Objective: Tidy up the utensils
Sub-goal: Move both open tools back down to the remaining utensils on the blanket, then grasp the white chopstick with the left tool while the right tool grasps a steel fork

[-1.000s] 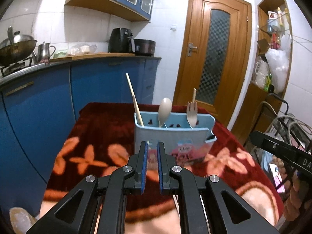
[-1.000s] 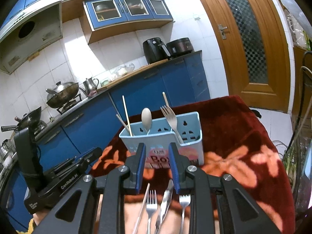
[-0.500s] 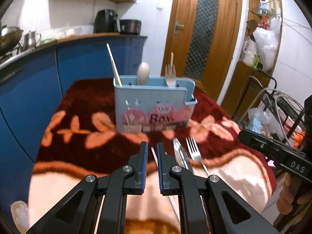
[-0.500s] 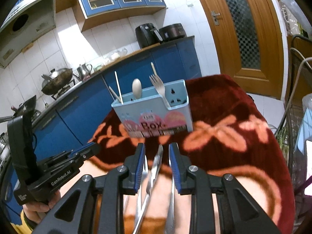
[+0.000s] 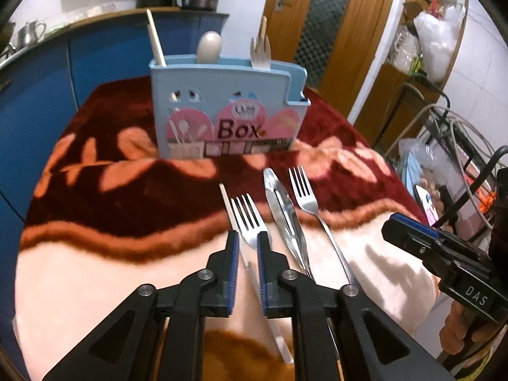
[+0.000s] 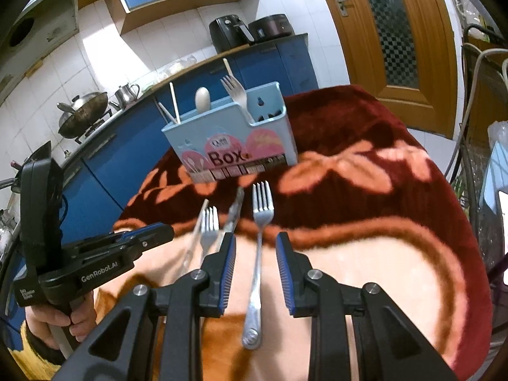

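Observation:
A light blue utensil box (image 5: pixel 227 108) (image 6: pixel 233 136) stands on the table and holds a chopstick, a spoon and a wooden fork. In front of it lie a chopstick (image 5: pixel 229 206), a steel fork (image 5: pixel 249 219), steel tongs (image 5: pixel 284 209) and a second steel fork (image 5: pixel 304 195) (image 6: pixel 262 222). My left gripper (image 5: pixel 246 238) is open a little, its fingers either side of the left fork's neck and the chopstick. My right gripper (image 6: pixel 255 241) is open wider, straddling the handle of the right fork. Neither holds anything.
A dark red blanket with orange flowers (image 5: pixel 95 171) (image 6: pixel 365 197) covers the table. Blue kitchen cabinets (image 5: pixel 38 95) stand to the left and behind. A wooden door (image 6: pixel 397 31) and a wire rack with bags (image 5: pixel 444 146) are to the right.
Both grippers have tilted down and come lower over the utensils lying in front of the box. The right gripper has opened wider around the right fork.

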### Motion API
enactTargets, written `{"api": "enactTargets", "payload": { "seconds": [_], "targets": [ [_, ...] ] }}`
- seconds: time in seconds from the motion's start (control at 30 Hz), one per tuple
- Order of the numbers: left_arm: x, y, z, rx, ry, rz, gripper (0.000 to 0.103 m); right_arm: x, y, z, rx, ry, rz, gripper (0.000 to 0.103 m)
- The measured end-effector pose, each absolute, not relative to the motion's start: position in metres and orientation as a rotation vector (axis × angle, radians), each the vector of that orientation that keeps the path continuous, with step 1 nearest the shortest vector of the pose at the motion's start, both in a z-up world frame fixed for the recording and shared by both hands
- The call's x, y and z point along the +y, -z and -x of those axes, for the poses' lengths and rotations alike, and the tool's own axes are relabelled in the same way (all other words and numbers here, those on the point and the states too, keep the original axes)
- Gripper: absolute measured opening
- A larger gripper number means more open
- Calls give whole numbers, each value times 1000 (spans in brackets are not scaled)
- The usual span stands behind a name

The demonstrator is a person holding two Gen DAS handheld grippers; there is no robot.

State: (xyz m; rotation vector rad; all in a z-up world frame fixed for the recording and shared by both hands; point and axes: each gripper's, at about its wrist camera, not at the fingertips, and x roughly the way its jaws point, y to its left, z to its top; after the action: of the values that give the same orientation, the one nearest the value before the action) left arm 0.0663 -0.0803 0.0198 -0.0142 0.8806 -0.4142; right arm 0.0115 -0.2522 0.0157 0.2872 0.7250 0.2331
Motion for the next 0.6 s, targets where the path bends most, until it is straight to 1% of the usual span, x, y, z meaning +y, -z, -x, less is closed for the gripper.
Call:
{"api": "enactTargets", "payload": {
  "seconds": [0.03, 0.07, 0.4, 0.6],
  "targets": [
    [-82, -18, -68, 891, 418, 12, 21, -254, -14, -11, 728, -229, -286, 29],
    [-84, -16, -70, 901, 416, 5, 22, -256, -11, -11, 734, -224, -286, 29],
    [-92, 8, -93, 994, 346, -46, 22, -279, 7, -15, 755, -202, -336, 29],
    [-91, 9, -110, 1021, 342, -22, 22, -282, 14, -25, 778, -210, -341, 29]
  ]
}}
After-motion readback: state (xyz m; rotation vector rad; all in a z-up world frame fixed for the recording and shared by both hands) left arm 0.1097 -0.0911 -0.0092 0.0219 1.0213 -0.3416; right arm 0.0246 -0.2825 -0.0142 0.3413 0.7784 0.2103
